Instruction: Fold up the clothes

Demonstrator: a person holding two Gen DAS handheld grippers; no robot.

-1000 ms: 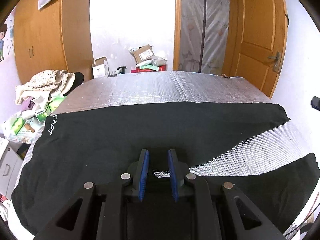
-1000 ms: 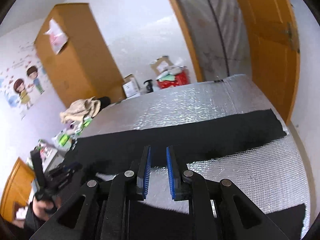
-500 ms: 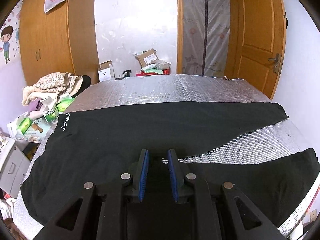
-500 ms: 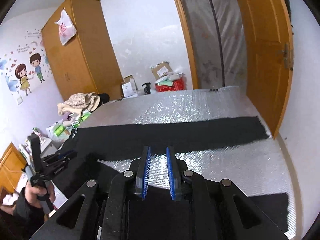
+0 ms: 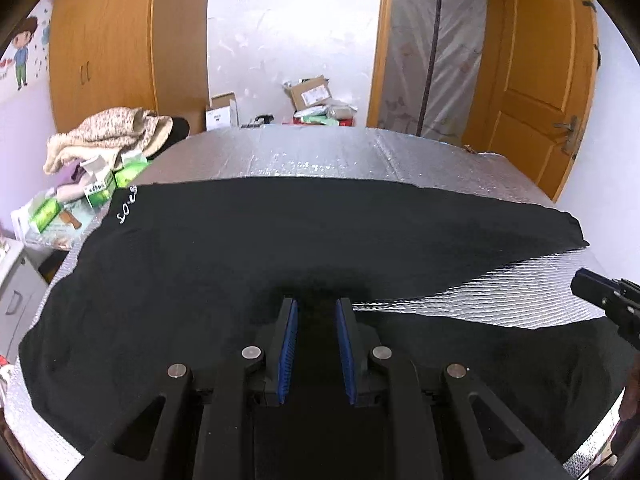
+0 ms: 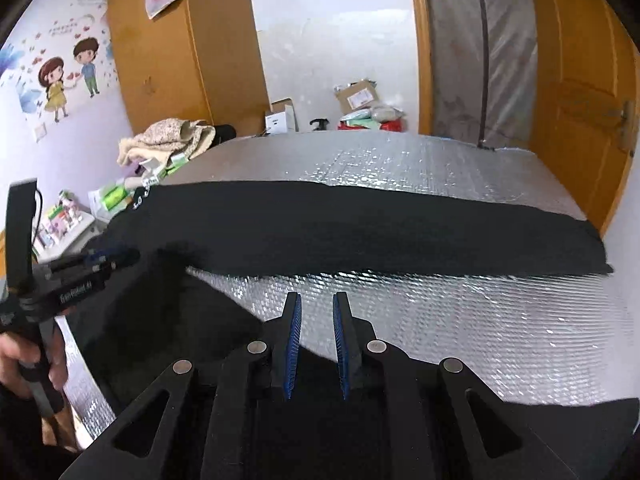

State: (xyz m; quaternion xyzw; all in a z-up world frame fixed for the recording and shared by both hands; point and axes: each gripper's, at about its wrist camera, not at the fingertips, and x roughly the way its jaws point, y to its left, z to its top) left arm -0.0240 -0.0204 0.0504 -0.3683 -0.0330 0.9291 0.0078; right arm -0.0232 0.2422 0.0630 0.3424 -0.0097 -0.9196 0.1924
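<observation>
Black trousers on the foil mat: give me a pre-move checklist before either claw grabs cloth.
1. Black trousers spread flat on the foil mat: ok.
2. Both legs apart, mat showing between them: ok.
3. Left claw empty, jaws parted: ok.
4. Right claw empty, jaws parted: ok.
5. Right claw over the near leg's edge: ok.
6. Left claw touching the cloth: cannot tell.

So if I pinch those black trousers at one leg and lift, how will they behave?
Probably floppy: the black trousers lie flat on the silver mat with no stiff creases, so a lifted leg should drape and trail. Likely light, since the cloth looks thin. They might slide easily, as the foil surface looks smooth.
</observation>
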